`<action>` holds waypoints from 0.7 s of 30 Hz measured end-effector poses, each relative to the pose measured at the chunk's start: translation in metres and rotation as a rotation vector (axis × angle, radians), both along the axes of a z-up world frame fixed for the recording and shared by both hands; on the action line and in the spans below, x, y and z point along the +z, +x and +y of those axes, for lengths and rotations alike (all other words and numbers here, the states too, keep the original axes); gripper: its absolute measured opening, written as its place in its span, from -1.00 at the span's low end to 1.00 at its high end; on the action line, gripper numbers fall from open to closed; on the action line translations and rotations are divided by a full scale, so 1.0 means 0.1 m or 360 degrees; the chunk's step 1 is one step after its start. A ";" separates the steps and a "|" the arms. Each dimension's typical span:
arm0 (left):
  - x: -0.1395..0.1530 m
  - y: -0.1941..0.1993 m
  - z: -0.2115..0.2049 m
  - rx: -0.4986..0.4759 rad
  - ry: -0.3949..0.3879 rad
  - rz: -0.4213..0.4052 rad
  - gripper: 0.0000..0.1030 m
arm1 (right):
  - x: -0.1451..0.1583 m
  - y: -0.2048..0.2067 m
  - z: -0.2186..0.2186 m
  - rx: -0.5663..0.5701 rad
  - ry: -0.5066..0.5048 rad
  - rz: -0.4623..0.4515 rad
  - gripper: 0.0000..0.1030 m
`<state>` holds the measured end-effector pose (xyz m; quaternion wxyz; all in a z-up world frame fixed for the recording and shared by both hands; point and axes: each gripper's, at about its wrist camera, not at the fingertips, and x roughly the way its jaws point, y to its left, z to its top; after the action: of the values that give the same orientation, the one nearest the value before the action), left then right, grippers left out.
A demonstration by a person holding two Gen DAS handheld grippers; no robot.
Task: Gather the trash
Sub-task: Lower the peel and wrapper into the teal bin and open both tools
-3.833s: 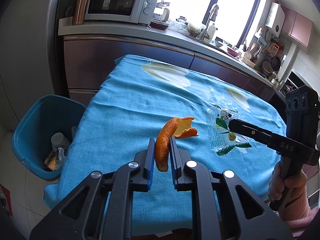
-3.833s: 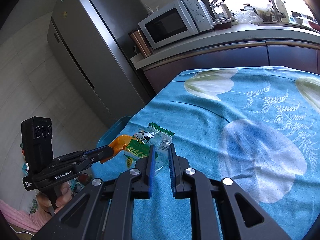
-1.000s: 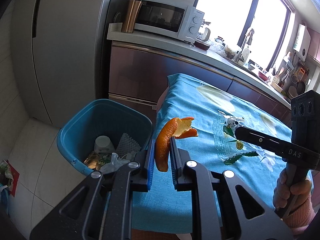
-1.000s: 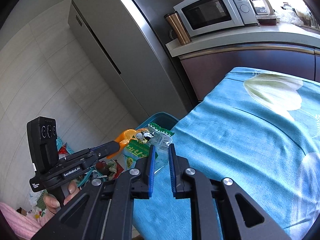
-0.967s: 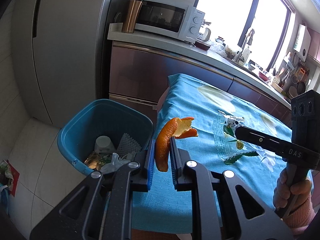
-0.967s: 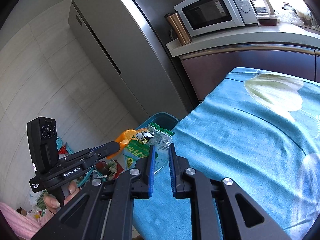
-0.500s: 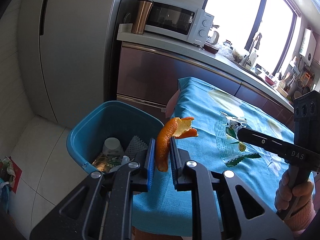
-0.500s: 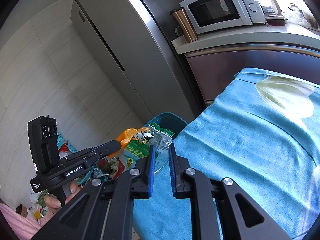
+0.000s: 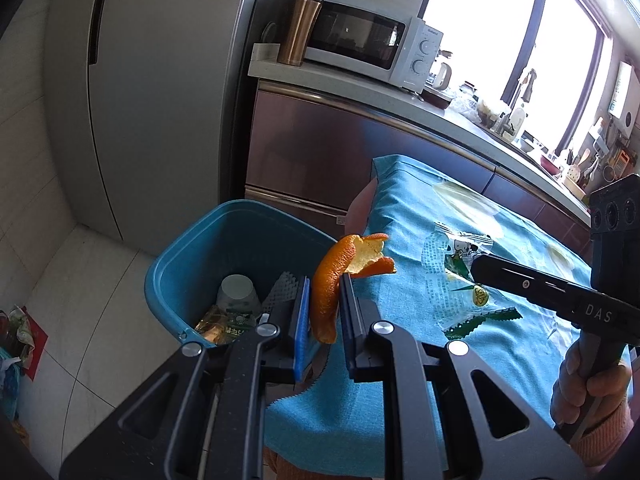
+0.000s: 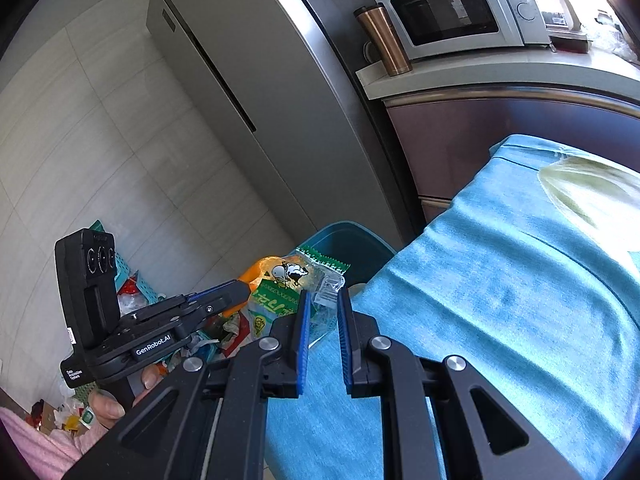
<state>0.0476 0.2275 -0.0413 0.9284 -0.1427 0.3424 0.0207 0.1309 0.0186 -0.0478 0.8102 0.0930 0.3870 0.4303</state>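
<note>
My left gripper [image 9: 325, 296] is shut on an orange peel [image 9: 332, 280] and holds it in the air above the near rim of a blue trash bin [image 9: 188, 256] on the floor. The bin holds a cup and wrappers. My right gripper [image 10: 323, 304] is shut on a clear and green snack wrapper [image 10: 288, 292], held over the left edge of the table. In the left wrist view the right gripper [image 9: 476, 270] and wrapper [image 9: 456, 280] hang over the blue tablecloth [image 9: 420, 220].
A grey fridge [image 9: 160, 80] stands behind the bin. A counter [image 9: 360, 88] carries a microwave [image 9: 360, 36] and a copper tumbler [image 9: 298, 30]. Loose litter lies on the floor at the left [image 10: 132, 292].
Both grippers have moved left from above the table toward the bin with their loads. The bin now sits larger and closer under the left gripper.
</note>
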 end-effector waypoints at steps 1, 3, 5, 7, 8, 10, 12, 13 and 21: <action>0.00 0.00 0.01 0.0002 -0.0002 0.0001 -0.71 | 0.00 0.00 0.01 0.0003 -0.0001 0.0000 -0.76; -0.01 0.00 0.02 0.0007 -0.0003 0.0005 -0.71 | 0.01 0.00 0.04 0.0010 -0.0006 -0.0001 -0.76; -0.02 0.00 0.03 0.0011 -0.0004 0.0009 -0.71 | 0.01 0.01 0.06 0.0014 -0.0008 -0.0002 -0.76; -0.03 0.01 0.05 0.0018 -0.0006 0.0012 -0.71 | 0.02 0.01 0.08 0.0018 -0.0010 -0.0003 -0.76; -0.03 0.01 0.06 0.0021 -0.0007 0.0013 -0.71 | 0.02 0.01 0.09 0.0019 -0.0013 -0.0003 -0.76; -0.03 0.02 0.07 0.0028 -0.0008 0.0015 -0.71 | 0.02 0.02 0.11 0.0025 -0.0017 -0.0002 -0.76; -0.04 0.02 0.09 0.0036 -0.0008 0.0018 -0.71 | 0.02 0.03 0.12 0.0033 -0.0023 -0.0007 -0.76; -0.04 0.03 0.10 0.0040 -0.0006 0.0019 -0.71 | 0.02 0.03 0.13 0.0035 -0.0026 -0.0008 -0.76; -0.08 0.04 0.17 0.0071 -0.0013 0.0031 -0.71 | 0.01 0.06 0.20 0.0068 -0.0042 -0.0012 -0.76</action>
<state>0.0521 0.2441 -0.0491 0.9237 -0.1538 0.3483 0.0415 0.1365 0.0389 -0.0468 0.8034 0.0724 0.3915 0.4427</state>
